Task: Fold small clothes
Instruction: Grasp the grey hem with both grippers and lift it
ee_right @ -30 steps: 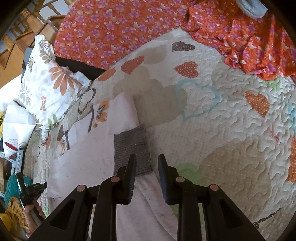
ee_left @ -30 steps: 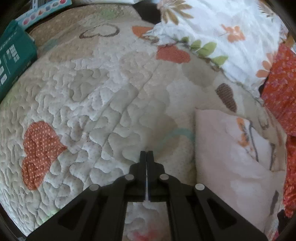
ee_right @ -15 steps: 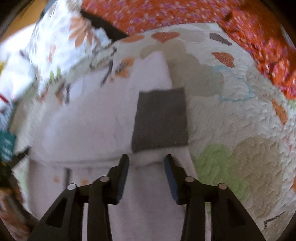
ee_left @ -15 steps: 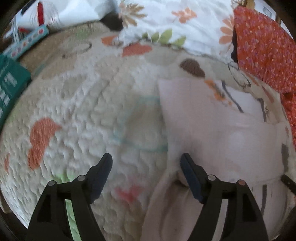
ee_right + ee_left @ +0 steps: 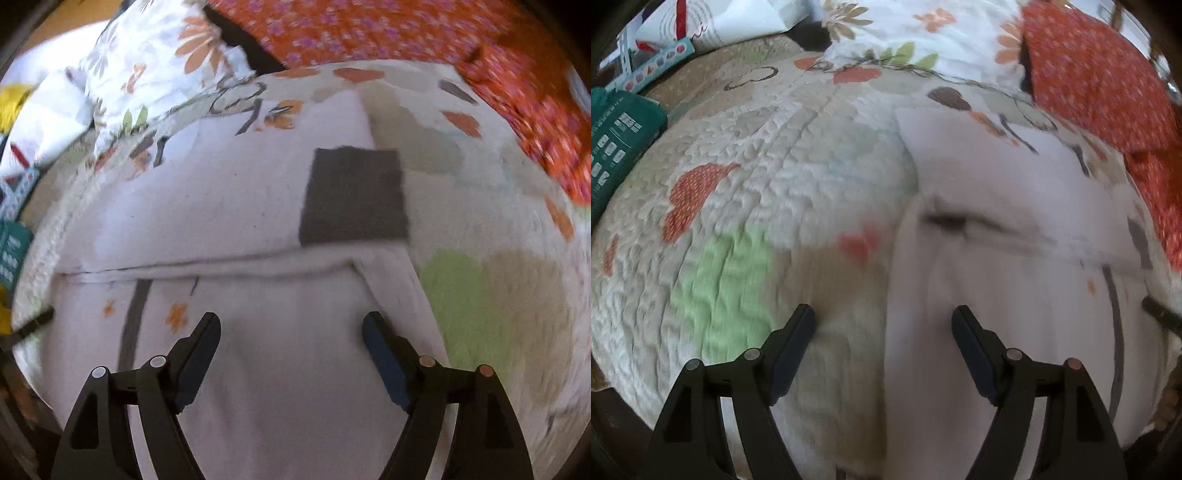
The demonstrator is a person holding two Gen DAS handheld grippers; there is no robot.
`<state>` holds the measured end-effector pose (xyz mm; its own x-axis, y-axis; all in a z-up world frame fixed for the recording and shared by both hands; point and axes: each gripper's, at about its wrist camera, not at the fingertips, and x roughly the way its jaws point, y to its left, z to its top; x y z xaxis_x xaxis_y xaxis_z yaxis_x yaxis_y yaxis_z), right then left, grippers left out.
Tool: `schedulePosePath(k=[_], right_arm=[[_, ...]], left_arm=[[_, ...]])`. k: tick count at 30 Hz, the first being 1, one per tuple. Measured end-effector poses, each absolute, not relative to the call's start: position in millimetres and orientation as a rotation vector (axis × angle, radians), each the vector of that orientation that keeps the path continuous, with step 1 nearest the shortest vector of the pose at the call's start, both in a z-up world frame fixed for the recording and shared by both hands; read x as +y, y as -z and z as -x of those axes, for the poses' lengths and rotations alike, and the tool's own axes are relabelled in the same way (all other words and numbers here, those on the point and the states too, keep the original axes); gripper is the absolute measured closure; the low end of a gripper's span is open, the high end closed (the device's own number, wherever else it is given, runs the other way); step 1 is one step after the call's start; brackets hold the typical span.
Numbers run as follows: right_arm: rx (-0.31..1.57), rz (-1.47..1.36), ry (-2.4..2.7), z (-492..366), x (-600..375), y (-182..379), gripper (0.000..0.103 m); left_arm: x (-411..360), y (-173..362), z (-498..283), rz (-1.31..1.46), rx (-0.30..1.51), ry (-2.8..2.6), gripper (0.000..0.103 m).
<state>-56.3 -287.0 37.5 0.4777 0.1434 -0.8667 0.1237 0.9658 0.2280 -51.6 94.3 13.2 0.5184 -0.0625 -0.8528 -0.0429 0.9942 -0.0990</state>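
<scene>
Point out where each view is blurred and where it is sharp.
Left wrist view: white garment and quilt smeared by motion, left gripper crisp. Right wrist view: orange floral fabric and edges streaked, grey cuff soft, right gripper sharp.

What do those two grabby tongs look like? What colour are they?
Both look alike. The left tongs and the right tongs are made of black plastic, with two straight fingers that spread out like a V. Each finger has a dark blue pad on its inner face. Small round silver and copper-coloured pins sit at the joints. No cables or sleeves show.
</scene>
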Motion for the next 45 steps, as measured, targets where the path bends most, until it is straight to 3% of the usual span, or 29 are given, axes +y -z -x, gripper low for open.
schedulePosePath(k=[4, 9, 10, 12, 20, 26, 32, 37, 39, 45], right_arm=[[1.017, -0.466, -0.039, 97.9, -313.9, -53.2, 0.029], [0.963, -0.655, 0.067, 148.3, -368.5, -62.7, 0.03], [0.975, -0.67, 0.082, 153.6, -374.1, -58.9, 0.03], [1.023, -0.756, 0.103, 168.2, -387.3, -38.9, 0.031], [1.037, -0.983, -0.076, 204.7, -377.0, -12.1, 0.031], [1.092, -1.07, -0.178, 223.8, -365.0, 4.7, 0.031], [1.132, -0.974, -0.187, 238.0, -345.8, 4.9, 0.032], [1.202, -0.934, -0.176, 246.3, -333.0, 17.2, 0.043], [1.26, -0.954, -0.179, 248.1, -327.5, 30.1, 0.053], [1.321, -0.906, -0.147, 248.8, -314.8, 42.3, 0.063]], left_arm=[[99.8, -10.5, 85.1, 0.198, 1.036, 0.069, 0.027], [108.8, -4.5, 120.8, 0.378, 1.065, 0.161, 0.029], [108.9, -3.7, 127.6, 0.392, 1.064, 0.164, 0.03], [108.9, 2.3, 135.2, 0.461, 1.094, 0.2, 0.047], [117.0, 31.9, 170.9, 0.711, 1.165, 0.268, 0.058], [108.6, 48.1, 186.5, 0.739, 1.234, 0.287, 0.059], [98.7, 56.5, 191.0, 0.697, 1.281, 0.274, 0.058], [93.9, 66.3, 196.0, 0.698, 1.318, 0.276, 0.058], [90.8, 67.3, 197.5, 0.688, 1.326, 0.276, 0.058], [83.0, 76.1, 204.3, 0.668, 1.38, 0.288, 0.058]])
